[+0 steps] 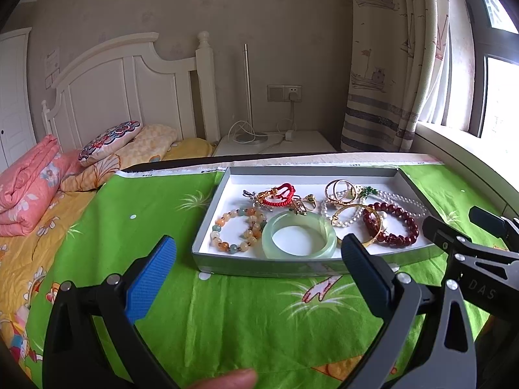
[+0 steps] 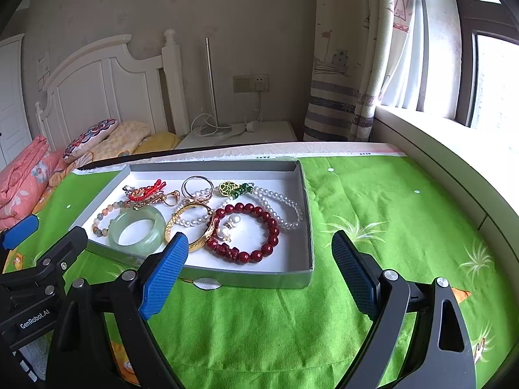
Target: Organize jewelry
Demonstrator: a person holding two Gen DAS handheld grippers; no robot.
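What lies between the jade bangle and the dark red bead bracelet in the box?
A gold bangle lies between the jade bangle and red bracelet, clearest in the right wrist view.

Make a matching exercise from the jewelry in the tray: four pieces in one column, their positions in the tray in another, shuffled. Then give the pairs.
Pieces:
1. pale green jade bangle
2. dark red bead bracelet
3. red braided cord bracelet
4. white pearl strand

Places in the grey cardboard tray, seen from the right wrist:
A. far left
B. right side, nearest the wall
C. near left corner
D. near middle

Pairs: 1-C, 2-D, 3-A, 4-B
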